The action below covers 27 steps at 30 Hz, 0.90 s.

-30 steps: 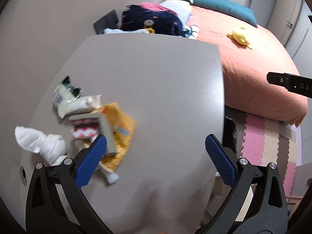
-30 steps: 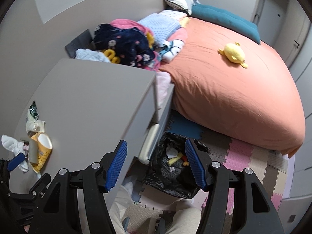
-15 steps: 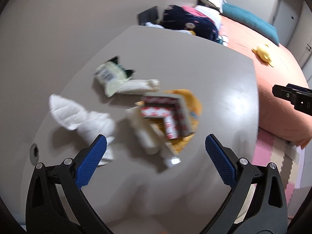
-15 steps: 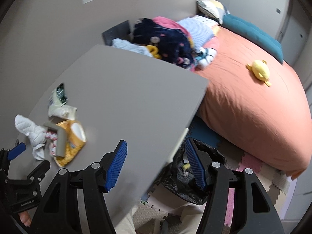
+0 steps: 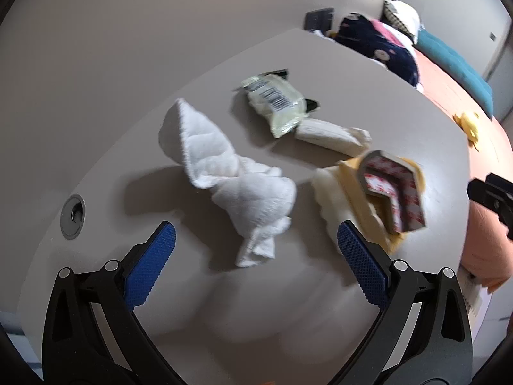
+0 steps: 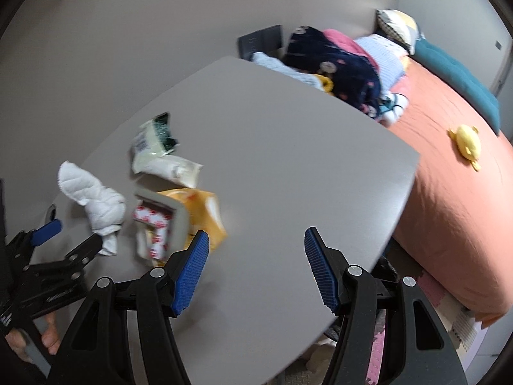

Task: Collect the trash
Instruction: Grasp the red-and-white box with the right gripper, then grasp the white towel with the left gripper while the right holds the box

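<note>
Trash lies in a heap on the grey table (image 5: 320,288). It is a crumpled white tissue (image 5: 237,176), a pale green wrapper with a barcode (image 5: 275,102), a cream wrapper (image 5: 330,134) and a yellow bag (image 5: 352,179) with a grey and red-white box (image 5: 394,189) on it. My left gripper (image 5: 255,227) hangs open just above the tissue's near end, touching nothing. My right gripper (image 6: 256,235) is open over bare table, with the yellow bag (image 6: 205,211) by its left finger. The right wrist view also shows the left gripper (image 6: 75,232) beside the tissue (image 6: 96,202).
A bed with an orange cover (image 6: 449,192) runs along the table's right side, with a yellow plush toy (image 6: 466,142) on it. Clothes (image 6: 336,64) are piled beyond the table's far edge. A cable hole (image 5: 73,216) sits near the table's left edge. Foam mats (image 6: 449,320) cover the floor.
Both grippers have swung left across the table to the trash heap. The tissue is now between the left fingers' line. The black bag on the floor has slid out of the right view.
</note>
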### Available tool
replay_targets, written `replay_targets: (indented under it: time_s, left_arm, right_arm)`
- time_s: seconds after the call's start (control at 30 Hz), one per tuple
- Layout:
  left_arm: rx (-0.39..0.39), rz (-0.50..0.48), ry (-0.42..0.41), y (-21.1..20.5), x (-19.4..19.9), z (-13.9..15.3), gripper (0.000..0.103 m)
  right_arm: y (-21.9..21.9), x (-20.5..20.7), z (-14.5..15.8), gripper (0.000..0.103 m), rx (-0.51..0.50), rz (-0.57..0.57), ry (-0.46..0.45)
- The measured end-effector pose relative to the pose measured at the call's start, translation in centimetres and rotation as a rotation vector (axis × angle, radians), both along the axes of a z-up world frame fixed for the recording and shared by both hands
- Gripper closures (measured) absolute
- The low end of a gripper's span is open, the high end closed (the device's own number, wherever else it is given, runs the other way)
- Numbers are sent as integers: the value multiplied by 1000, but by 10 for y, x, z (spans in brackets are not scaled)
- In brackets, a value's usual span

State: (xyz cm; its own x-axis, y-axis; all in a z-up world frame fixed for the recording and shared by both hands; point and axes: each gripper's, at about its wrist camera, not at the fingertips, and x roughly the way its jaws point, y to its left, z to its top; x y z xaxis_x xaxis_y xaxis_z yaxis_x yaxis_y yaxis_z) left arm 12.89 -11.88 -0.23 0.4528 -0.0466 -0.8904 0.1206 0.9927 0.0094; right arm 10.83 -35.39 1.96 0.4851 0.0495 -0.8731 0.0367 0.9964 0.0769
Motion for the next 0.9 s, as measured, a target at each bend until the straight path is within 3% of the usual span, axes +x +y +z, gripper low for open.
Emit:
replay_targets:
  time_s: [0.47, 0.63, 0.7, 0.83, 0.9]
  left_arm:
    - [23, 38, 43, 16, 24, -23, 5]
    - [0, 34, 48, 17, 27, -24, 5]
    - [1, 30, 51, 15, 29, -25, 5]
    - [-3, 25, 61, 11, 33, -29, 5]
    - [-6, 24, 66, 10, 35, -30, 5]
  right_arm:
    - [52, 35, -29, 40, 105, 94, 66]
    - [62, 40, -33, 54, 88, 115, 57]
    - [62, 42, -37, 72, 120, 128, 83]
    - [61, 44, -43, 88, 118, 124, 90]
    - [57, 44, -42, 88, 136, 115, 86]
